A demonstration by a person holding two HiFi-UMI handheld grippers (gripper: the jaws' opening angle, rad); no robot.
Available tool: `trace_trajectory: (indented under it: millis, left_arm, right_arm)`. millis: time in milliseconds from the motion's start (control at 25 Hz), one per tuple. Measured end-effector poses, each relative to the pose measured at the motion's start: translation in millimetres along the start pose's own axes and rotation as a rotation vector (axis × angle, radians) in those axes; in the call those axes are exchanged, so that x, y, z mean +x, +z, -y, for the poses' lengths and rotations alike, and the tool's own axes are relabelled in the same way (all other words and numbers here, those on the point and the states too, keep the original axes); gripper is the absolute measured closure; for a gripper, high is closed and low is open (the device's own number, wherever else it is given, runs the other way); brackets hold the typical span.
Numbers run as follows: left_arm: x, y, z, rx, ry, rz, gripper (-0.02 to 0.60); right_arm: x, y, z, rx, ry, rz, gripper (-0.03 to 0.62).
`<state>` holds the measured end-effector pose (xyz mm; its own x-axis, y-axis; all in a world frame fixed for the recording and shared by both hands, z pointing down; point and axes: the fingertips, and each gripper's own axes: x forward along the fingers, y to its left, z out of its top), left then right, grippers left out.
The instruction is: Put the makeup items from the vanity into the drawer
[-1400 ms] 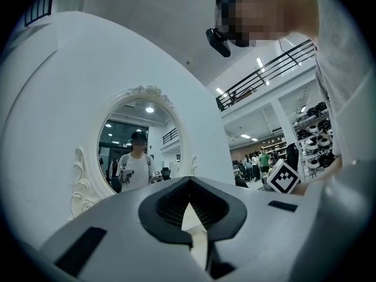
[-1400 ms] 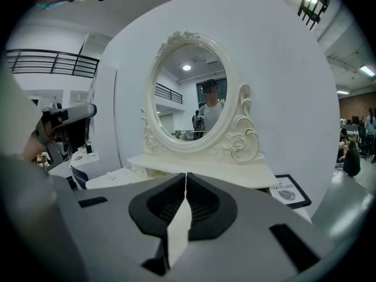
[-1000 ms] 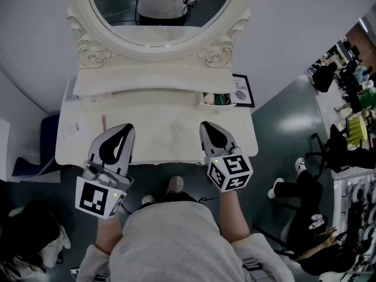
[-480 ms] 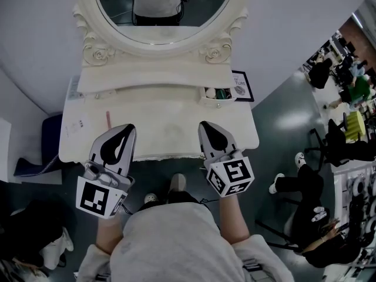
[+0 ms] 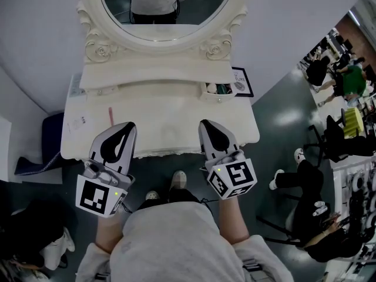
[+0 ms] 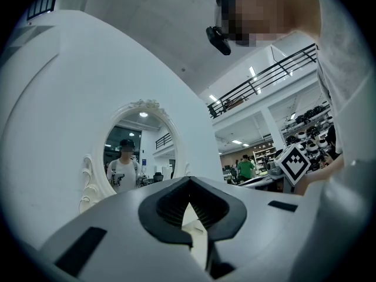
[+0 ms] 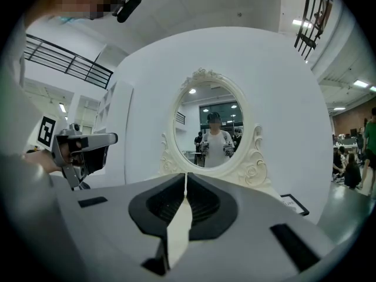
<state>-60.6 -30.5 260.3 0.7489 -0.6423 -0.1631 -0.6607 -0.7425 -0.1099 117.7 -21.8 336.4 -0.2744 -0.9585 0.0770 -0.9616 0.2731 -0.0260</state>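
Observation:
The white vanity (image 5: 170, 128) stands under its oval mirror (image 5: 164, 7). A thin pink stick-like makeup item (image 5: 110, 116) lies on the top at the left, just beyond my left gripper (image 5: 127, 126). A small drawer (image 5: 218, 97) at the back right stands open with small items (image 5: 217, 89) inside. My right gripper (image 5: 205, 124) hovers over the front right of the top, below that drawer. Both grippers are shut and hold nothing. The left gripper view shows its jaw tips (image 6: 188, 181) meeting; the right gripper view shows the same (image 7: 186, 176), aimed at the mirror (image 7: 212, 131).
A framed sign (image 5: 241, 82) leans at the vanity's back right, beside the drawer. A white card (image 5: 77, 122) lies at the far left of the top. A dark blue object (image 5: 41, 148) sits on the floor at the left. People stand and sit at the far right.
The vanity has slid slightly up and away in the head view, and my feet show more below its front edge. Both grippers stay shut in about the same place.

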Motion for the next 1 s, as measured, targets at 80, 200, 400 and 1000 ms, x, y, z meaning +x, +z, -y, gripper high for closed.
trace_trajectory:
  millis: [80, 200, 400, 1000]
  left_arm:
    - [-5.7, -4.7, -0.6, 0.0, -0.006, -0.021, 0.569]
    - [-12.5, -9.0, -0.7, 0.002, -0.016, -0.045, 0.568]
    - [-15.4, 2.7, -2.7, -0.002, -0.009, -0.003, 0.569]
    - [-28.6, 4.6, -6.7, 0.002, -0.029, 0.002, 0.568]
  right_arm:
    - [-2.6, 1.0, -3.4, 0.004, -0.008, 0.008, 0.569]
    - [-6.4, 4.0, -9.5, 0.002, -0.014, 0.019, 0.569]
    - [-12.7, 12.0, -21.5, -0.018, -0.012, 0.048, 0.569]
    - [-24.3, 25.8, -42.1, -0.039, -0.012, 0.099, 0.569]
